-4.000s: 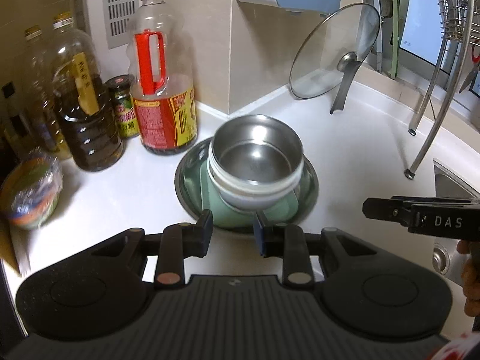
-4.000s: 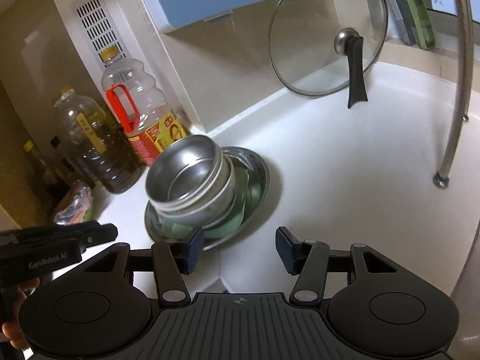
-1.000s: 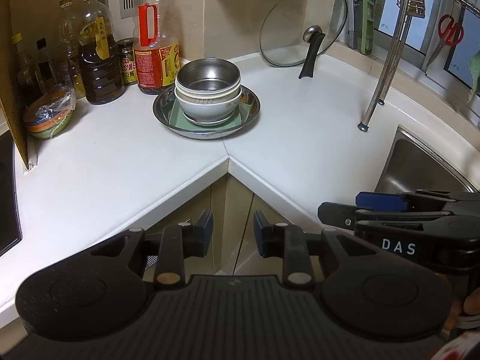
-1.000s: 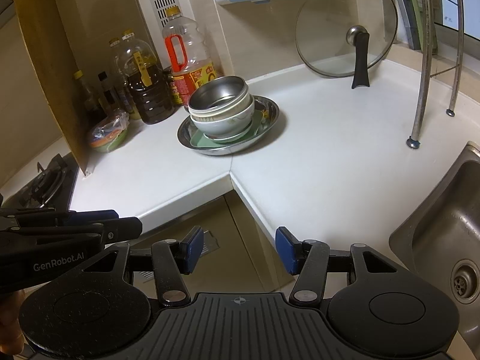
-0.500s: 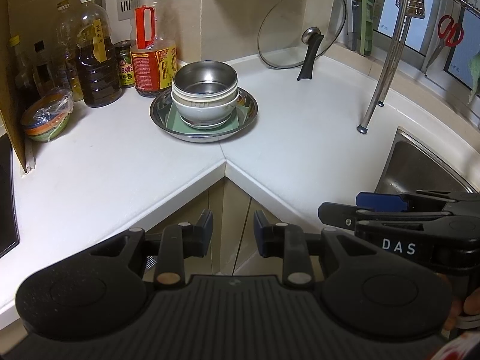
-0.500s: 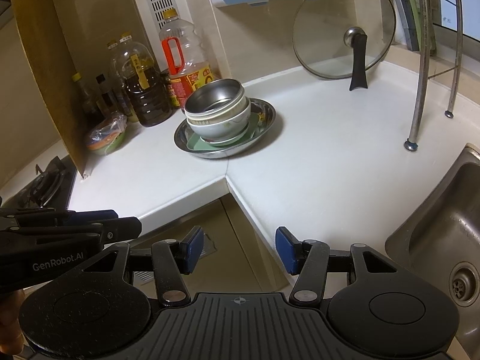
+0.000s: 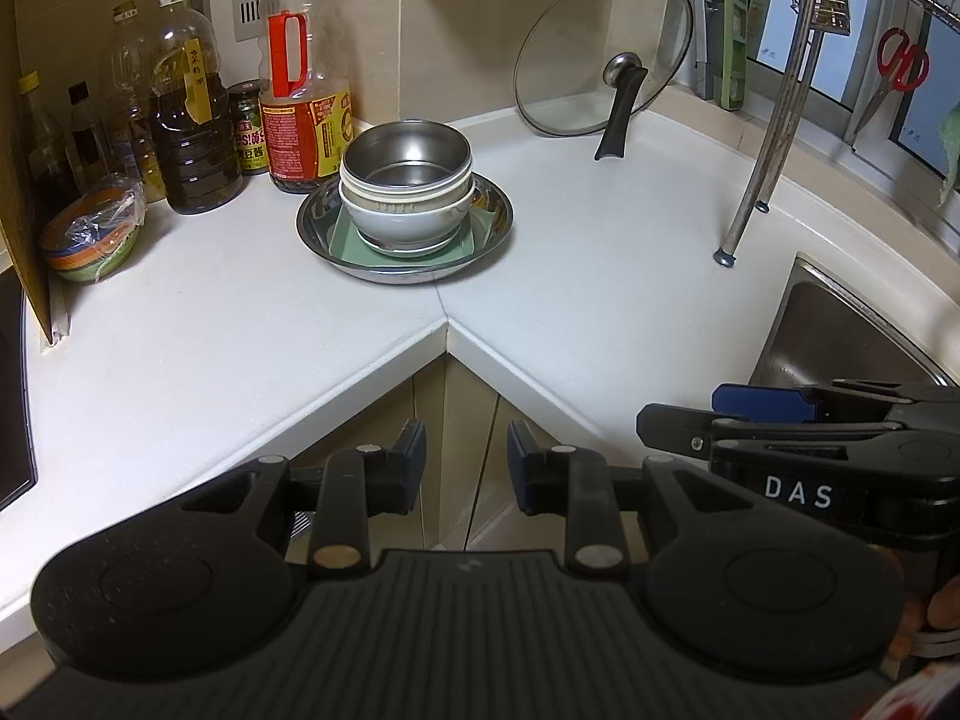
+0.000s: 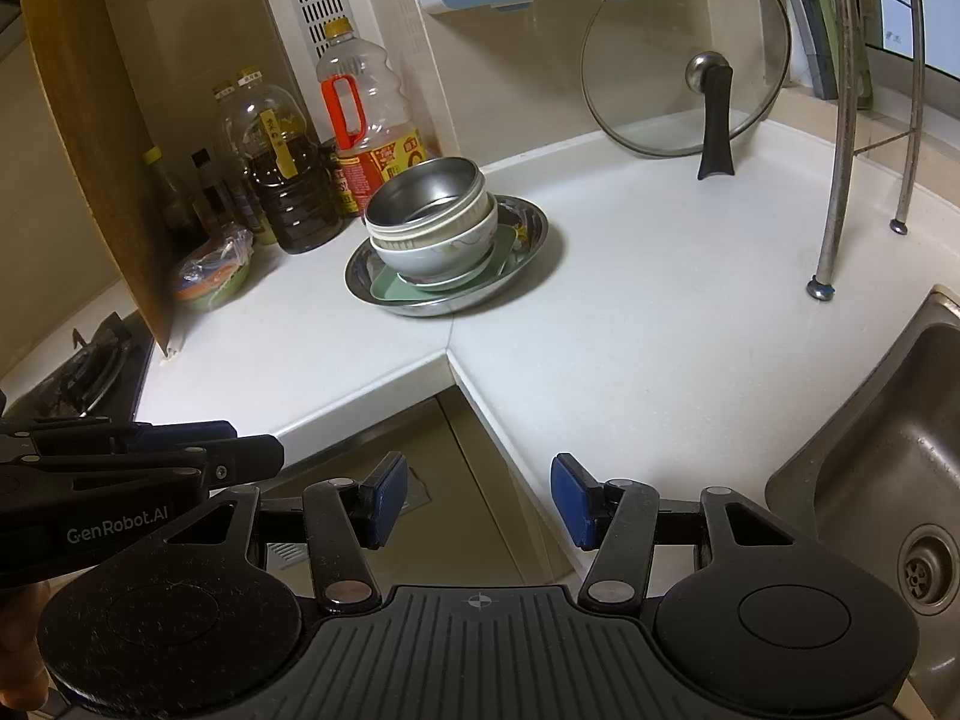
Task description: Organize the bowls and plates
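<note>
Bowls and plates sit in one stack near the inner corner of the white surface [image 7: 540,312]. At the bottom is a wide steel plate [image 7: 501,222], with a pale green square plate [image 7: 345,240] lying in it. On the green plate rests a white ceramic bowl [image 7: 408,225], and nested in that is a steel bowl [image 7: 405,159], open side up and slightly tilted in the right wrist view.

Just behind the stack, against the tiled wall, stands a large oil bottle with a red handle [image 7: 303,78]. To its left are a small jar [image 7: 247,129], a dark oil bottle [image 7: 192,138] and several thinner bottles. Further left, near a wooden panel, lies a colourful bowl wrapped in plastic [image 7: 93,228]. To the right of the stack, a glass pot lid [image 7: 603,54] leans upright against the wall, propped on its black handle. Beyond it are the metal legs of a dish rack [image 7: 771,138], and a steel sink [image 8: 888,462] is set into the surface at the far right.

Both grippers hang in front of the surface's edge, well apart from the stack — neither touches anything. The left gripper [image 7: 466,459] has its jaws a little apart and empty. The right gripper [image 8: 474,501] has its blue-padded jaws spread wider, also empty.
</note>
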### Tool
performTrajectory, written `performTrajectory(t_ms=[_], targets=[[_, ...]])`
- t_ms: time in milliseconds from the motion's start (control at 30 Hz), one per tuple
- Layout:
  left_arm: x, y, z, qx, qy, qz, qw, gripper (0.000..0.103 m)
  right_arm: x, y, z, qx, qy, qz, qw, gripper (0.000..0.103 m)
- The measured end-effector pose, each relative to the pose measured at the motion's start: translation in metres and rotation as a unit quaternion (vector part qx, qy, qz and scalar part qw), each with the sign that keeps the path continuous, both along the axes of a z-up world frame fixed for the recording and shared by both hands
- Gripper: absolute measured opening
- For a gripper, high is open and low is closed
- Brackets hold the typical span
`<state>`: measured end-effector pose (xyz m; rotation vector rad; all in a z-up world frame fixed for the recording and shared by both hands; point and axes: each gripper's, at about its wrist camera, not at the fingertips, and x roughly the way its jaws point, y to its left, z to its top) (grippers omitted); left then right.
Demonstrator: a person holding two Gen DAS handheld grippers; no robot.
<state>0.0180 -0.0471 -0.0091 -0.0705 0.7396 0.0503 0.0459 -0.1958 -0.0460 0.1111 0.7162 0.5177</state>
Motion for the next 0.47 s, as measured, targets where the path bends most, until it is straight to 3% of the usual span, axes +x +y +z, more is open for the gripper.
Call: performTrajectory(t_ms=[467], targets=[[-0.0020, -0.0093, -0.0064, 0.002, -0.002, 0.012, 0.9999, 0.027, 0.0035, -0.0084, -0.0023, 0.001, 0.002, 0.003, 1.000, 0.053]])
